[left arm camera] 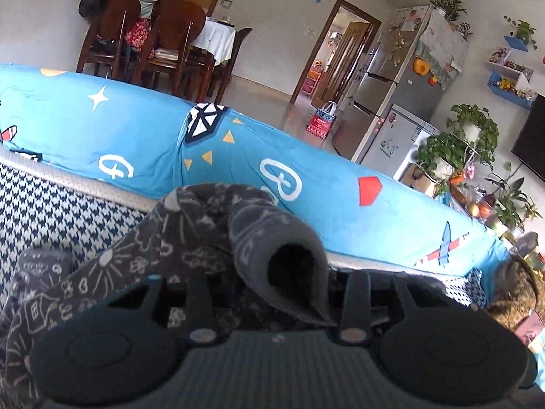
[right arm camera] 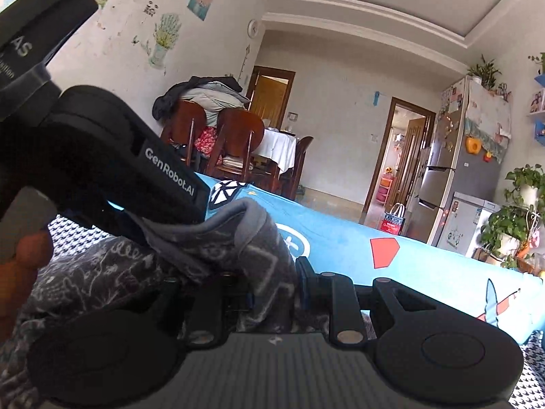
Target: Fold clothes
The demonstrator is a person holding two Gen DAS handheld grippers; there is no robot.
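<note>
The garment (left arm camera: 190,238) is soft, fleecy grey cloth with a matt nap and pale printed doodles. Behind it, the blue cover (left arm camera: 306,156) is smooth printed cotton-like cloth, and the houndstooth sheet (left arm camera: 61,204) under the garment looks woven. Both the left gripper (left arm camera: 272,293) and the right gripper (right arm camera: 269,293) are matt black plastic, and the fridge (left arm camera: 385,95) beyond the cover is brushed, faintly glossy metal.

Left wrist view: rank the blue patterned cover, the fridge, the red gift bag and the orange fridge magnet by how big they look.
1. Blue patterned cover, by far
2. Fridge
3. Red gift bag
4. Orange fridge magnet

The cover lies nearest the camera, which inflates it.
</note>
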